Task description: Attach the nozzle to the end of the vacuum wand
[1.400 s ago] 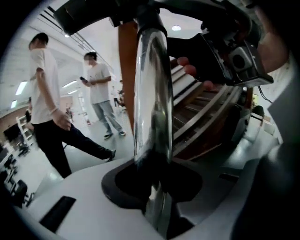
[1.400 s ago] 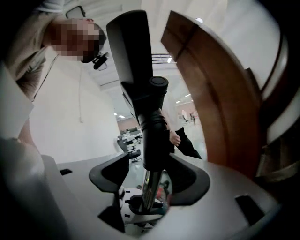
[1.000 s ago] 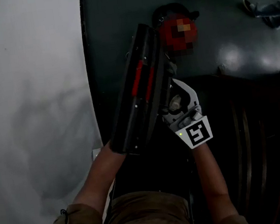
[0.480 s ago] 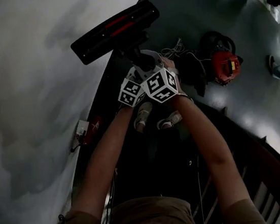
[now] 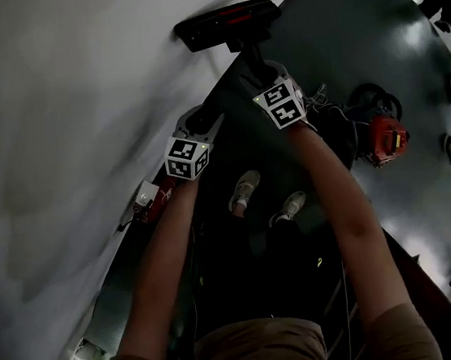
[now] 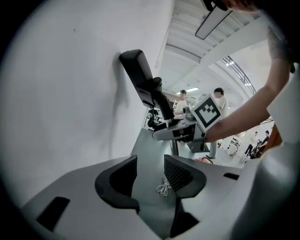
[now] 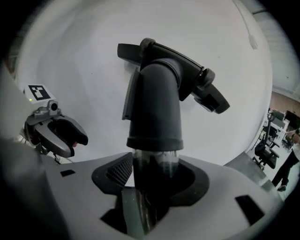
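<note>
White wall (image 5: 52, 115) at left, dark glossy floor (image 5: 357, 51) with light glare, white ceiling (image 6: 185, 35) with long lamp (image 6: 213, 21), office chairs (image 7: 263, 151) and people (image 6: 218, 96) far off.

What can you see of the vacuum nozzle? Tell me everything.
The nozzle is a wide black floor head with a red strip, on a dark grey plastic elbow neck ending in a clear collar. It is held off the floor near the white wall, head pointing away from the gripper. The right gripper, whose jaws have just been opening, has the collar between them and appears to grip it.
</note>
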`<state>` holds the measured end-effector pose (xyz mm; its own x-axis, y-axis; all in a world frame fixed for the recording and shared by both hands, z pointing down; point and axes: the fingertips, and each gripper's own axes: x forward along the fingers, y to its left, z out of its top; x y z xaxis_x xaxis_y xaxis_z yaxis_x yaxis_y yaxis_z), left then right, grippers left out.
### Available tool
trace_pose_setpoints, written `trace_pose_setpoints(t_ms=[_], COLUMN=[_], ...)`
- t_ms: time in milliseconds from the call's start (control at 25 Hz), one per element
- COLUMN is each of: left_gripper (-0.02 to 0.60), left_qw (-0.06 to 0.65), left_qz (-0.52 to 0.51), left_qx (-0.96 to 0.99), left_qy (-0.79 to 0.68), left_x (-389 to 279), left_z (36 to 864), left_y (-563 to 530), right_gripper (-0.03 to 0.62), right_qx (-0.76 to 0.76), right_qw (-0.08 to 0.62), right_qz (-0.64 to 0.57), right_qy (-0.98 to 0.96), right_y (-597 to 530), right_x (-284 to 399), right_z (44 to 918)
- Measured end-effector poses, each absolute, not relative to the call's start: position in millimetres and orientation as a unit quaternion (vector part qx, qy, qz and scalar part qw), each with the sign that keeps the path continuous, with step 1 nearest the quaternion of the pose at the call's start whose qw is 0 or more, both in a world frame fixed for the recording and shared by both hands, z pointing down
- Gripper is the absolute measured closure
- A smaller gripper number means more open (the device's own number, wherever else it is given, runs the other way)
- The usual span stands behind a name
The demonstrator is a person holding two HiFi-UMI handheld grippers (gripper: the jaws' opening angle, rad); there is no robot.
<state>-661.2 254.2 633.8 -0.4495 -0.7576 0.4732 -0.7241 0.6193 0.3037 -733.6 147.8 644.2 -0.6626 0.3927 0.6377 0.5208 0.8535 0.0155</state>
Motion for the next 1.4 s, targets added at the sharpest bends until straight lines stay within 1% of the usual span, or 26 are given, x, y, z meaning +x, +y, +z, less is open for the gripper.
trace_pose_setpoints(t_ms=[40,120,200,280,480,560,720,960,1080,1160,1280,1400], left_gripper=[0.391,0.391,0.391,0.391,0.391,0.393,0.391,0.391,0.393,0.391,0.391,0.391], left_qw=[0.286,0.277,0.266,0.249,0.207,0.174,0.114,0.057,0.04,0.026,0.016,0.019], left_qz=[-0.032,-0.034,-0.032,-0.033,-0.04,-0.037,-0.034,-0.022,-0.011,0.004,0.025,0.037], left_qx=[0.439,0.45,0.464,0.48,0.536,0.574,0.643,0.702,0.722,0.729,0.73,0.728], left_qy=[-0.851,-0.848,-0.845,-0.841,-0.818,-0.799,-0.757,-0.71,-0.691,-0.684,-0.683,-0.684], left_x=[-663.1,-662.9,-657.4,-649.7,-606.0,-589.4,-544.7,-476.0,-428.7,-402.2,-371.8,-324.8], left_z=[625.1,607.2,584.1,551.9,439.7,380.9,274.0,168.1,131.2,116.5,111.3,112.4], left_y=[249.7,239.1,227.5,214.8,172.9,141.6,85.9,32.2,18.7,16.9,22.1,43.7], right_gripper=[0.367,0.336,0.327,0.326,0.326,0.326,0.326,0.326,0.326,0.326,0.326,0.327], right_qx=[-0.251,-0.237,-0.214,-0.189,-0.12,-0.081,-0.007,0.121,0.18,0.214,0.259,0.289], right_qw=[0.322,0.318,0.308,0.293,0.231,0.193,0.127,0.069,0.058,0.042,0.02,0.015], right_qz=[-0.093,-0.083,-0.072,-0.048,0.012,0.018,0.016,-0.013,-0.022,-0.005,0.017,0.015], right_qy=[-0.908,-0.914,-0.924,-0.936,-0.966,-0.978,-0.992,-0.99,-0.982,-0.976,-0.965,-0.957], right_y=[146.7,140.7,128.3,114.1,69.9,34.2,-39.2,-132.8,-156.4,-166.8,-176.0,-166.1], right_x=[-731.3,-722.3,-705.2,-680.8,-590.2,-556.0,-477.5,-334.3,-247.7,-195.2,-128.9,-59.6], right_z=[642.1,636.4,621.1,587.0,454.9,391.1,269.6,137.2,100.2,88.7,84.4,86.9])
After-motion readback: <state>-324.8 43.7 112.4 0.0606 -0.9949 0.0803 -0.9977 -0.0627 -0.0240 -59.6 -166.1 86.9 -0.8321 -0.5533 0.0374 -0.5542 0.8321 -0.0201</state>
